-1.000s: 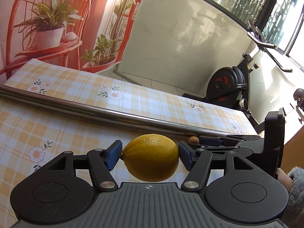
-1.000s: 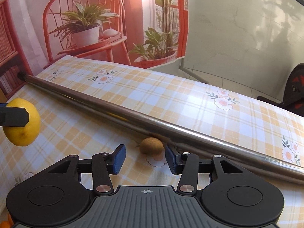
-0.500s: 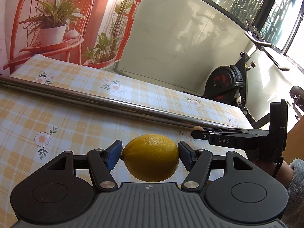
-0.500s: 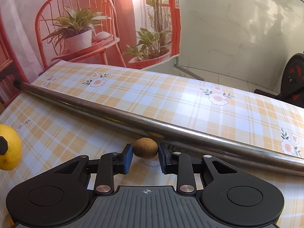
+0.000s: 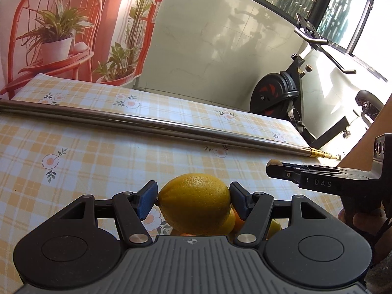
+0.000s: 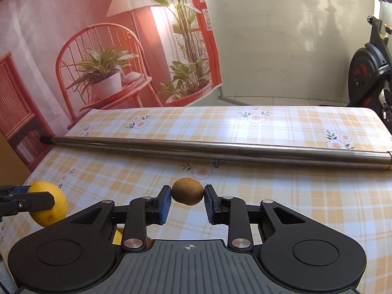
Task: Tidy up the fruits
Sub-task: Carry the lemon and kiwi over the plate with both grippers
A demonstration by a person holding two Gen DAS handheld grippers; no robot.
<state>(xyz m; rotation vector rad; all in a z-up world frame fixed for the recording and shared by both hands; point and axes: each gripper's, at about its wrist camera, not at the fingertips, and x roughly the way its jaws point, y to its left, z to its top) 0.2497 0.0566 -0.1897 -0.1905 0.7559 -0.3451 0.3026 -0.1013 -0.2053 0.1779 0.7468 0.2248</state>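
Observation:
My left gripper [image 5: 193,197] is shut on a yellow lemon [image 5: 194,203], held above the checked tablecloth [image 5: 98,152]. Beneath the lemon, more yellow and orange fruit [image 5: 232,221] peek out, mostly hidden. My right gripper [image 6: 187,196] is shut on a small brown kiwi-like fruit [image 6: 187,194], lifted off the cloth. In the right wrist view the lemon [image 6: 49,207] shows at the far left, with a left finger in front of it. In the left wrist view the right gripper [image 5: 274,167] comes in from the right, the brown fruit [image 5: 274,163] at its tip.
A long metal pole [image 6: 196,148] lies across the table [image 6: 269,122] behind both fruits; its brass end [image 5: 321,155] reaches the right edge. An exercise bike [image 5: 281,93] stands beyond the table. A printed backdrop [image 6: 110,61] hangs behind. A hand [image 5: 362,218] holds the right gripper.
The right gripper closed on the brown fruit beside the pole, lifted it and drew back from the pole. The left gripper shifted sideways, still gripping the lemon; more fruit came into view beneath it.

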